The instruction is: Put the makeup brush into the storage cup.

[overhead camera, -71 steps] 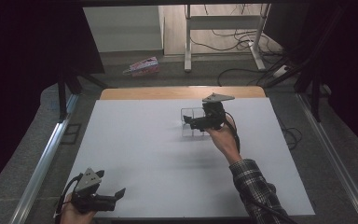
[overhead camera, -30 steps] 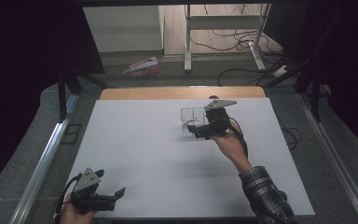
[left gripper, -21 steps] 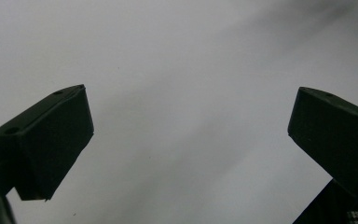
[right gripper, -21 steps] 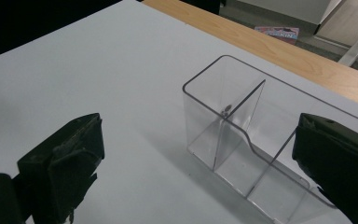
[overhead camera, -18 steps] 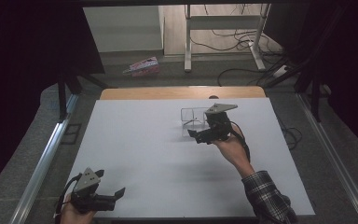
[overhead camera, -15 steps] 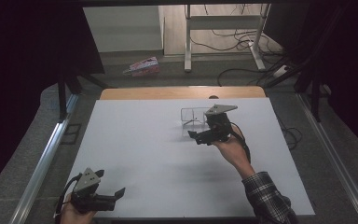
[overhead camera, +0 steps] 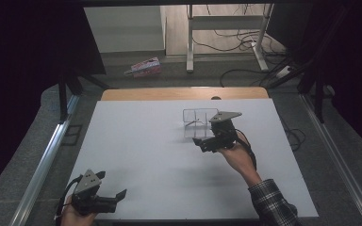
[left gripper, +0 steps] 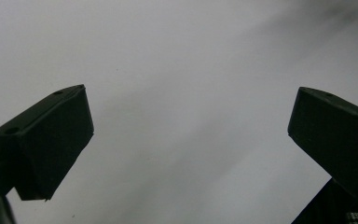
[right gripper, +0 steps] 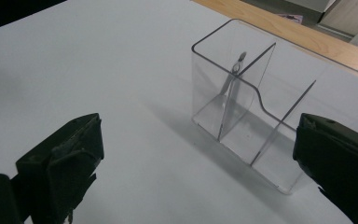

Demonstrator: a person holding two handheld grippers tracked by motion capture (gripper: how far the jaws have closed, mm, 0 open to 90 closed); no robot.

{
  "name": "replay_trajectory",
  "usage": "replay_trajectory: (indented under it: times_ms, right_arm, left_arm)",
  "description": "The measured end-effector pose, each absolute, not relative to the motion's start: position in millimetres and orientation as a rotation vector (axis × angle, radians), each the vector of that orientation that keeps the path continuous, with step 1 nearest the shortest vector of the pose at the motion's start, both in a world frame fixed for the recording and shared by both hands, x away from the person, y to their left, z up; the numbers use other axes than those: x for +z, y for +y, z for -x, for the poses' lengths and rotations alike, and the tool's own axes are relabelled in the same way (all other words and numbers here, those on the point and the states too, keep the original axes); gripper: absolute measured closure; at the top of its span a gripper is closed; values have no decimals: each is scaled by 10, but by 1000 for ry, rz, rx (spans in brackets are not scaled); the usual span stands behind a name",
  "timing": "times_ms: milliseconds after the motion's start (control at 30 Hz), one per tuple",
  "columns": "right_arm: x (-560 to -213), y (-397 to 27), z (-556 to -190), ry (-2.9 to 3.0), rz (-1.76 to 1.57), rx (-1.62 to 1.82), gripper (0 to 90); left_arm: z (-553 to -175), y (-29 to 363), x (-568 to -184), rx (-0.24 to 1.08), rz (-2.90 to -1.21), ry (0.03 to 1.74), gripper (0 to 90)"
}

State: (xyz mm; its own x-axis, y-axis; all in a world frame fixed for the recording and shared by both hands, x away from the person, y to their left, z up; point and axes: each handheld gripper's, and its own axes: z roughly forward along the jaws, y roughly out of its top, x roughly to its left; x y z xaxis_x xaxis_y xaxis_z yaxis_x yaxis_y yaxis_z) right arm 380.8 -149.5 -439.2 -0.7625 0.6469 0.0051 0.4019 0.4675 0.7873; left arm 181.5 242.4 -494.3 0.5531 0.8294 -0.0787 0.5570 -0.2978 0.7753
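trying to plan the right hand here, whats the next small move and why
Probably draw the right claw a little further back from the clear divided holder. Its jaws stand wide open with nothing between them, and the holder sits upright on the white table with a thin metal tool leaning in one compartment, so the placing looks done. The left claw rests open near the table's near edge.

Dim, soft shadows, blurry close-ups

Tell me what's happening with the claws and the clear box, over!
Both claws open, empty. Right claw just short of clear divided box. Left claw parked near table edge. Nothing in the way.
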Motion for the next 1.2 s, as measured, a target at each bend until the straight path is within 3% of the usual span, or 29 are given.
replay_trajectory:
  times_ms: [1200]
  right_arm:
    - [-4448, -1686, -3446, 2474, -846, 1110, 0]
  left_arm:
    - [-1812, 2405, -4943, 428, -2006, 1096, 4]
